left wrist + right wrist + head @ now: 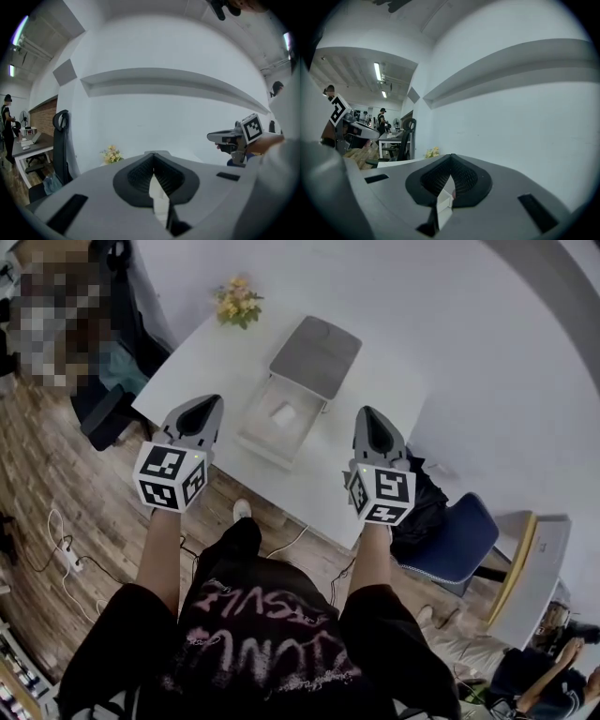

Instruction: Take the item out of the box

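Note:
An open white box [272,432] lies on the white table [375,390], its grey lid [316,354] folded back on the far side. A small white item [283,412] rests inside it. My left gripper [201,411] hovers left of the box over the table's near edge, jaws shut and empty. My right gripper [371,418] hangs to the right of the box, also shut with nothing held. In the left gripper view the shut jaws [153,158] point at the wall, with the right gripper [234,137] off to the side. The right gripper view shows its shut jaws [451,160] above the box [444,201].
A small bunch of yellow flowers [237,302] stands at the table's far left corner. A black office chair [108,413] sits left of the table, a blue chair [459,538] and a dark bag [424,498] to the right. Cables [66,554] lie on the wooden floor. People work at desks [389,136] behind.

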The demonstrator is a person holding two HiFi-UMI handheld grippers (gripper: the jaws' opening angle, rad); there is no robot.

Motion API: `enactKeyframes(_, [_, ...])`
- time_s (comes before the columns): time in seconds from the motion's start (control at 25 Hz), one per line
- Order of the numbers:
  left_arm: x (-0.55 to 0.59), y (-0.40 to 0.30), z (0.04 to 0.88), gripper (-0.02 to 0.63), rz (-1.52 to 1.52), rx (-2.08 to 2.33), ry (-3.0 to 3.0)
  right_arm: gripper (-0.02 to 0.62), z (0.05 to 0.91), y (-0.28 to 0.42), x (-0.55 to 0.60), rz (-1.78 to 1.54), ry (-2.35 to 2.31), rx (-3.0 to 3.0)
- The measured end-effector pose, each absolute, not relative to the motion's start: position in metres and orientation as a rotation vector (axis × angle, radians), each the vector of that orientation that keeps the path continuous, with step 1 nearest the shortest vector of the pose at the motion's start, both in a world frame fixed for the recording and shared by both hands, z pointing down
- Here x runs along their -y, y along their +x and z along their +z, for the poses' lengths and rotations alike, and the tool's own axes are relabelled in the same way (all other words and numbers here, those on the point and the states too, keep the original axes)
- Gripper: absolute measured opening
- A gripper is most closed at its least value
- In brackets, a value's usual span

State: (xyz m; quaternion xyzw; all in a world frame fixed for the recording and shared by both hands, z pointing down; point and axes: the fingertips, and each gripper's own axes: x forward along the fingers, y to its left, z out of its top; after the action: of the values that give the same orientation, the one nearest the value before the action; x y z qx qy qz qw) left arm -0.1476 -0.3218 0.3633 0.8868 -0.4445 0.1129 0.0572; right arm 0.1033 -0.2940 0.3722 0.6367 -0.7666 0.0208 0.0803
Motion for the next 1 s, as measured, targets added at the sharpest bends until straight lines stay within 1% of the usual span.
enactKeyframes(0.28, [0.371,-0.148,0.36,0.002,0.323,1.23,2.729,0.009,0.374,0.097,0.321,0.086,1.955,2.201])
enactKeyframes(0.6, [0.405,-0.13,0.366,0.002,0.384,1.059,2.82,0.009,0.377,0.094,0.338,0.108,2.038,2.131])
enactKeyframes(1.0, [0.421,-0.112,0.372,0.002,0.387,0.95,2.849,0.009,0.379,0.108,0.342,0.124,2.105,2.054])
